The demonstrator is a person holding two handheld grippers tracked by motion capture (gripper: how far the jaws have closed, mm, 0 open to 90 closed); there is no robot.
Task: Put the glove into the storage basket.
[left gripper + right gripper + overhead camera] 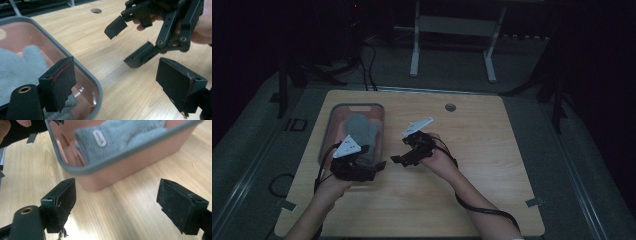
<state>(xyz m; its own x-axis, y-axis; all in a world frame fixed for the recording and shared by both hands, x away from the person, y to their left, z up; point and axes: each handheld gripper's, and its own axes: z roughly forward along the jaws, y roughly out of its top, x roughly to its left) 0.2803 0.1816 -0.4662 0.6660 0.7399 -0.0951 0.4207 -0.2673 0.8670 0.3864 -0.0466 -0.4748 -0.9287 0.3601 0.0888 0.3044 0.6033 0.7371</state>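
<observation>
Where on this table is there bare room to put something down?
The widest free wood lies right of the right gripper, out to the table edge. Another bare strip runs along the near edge between the forearms. It is crowded on the left: the pink bin with the grey cloth sits there, and the left gripper is at its near end.

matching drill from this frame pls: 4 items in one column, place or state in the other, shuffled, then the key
Items
1. grey cloth
2. pink bin
3. left gripper
4. round hole

Place or state
A. open, nothing between its fingers, one finger over the bin's rim
B. in the tabletop near the far edge
C. lying inside the bin
D. standing on the left part of the wooden table

Pairs: 1-C, 2-D, 3-A, 4-B
</observation>
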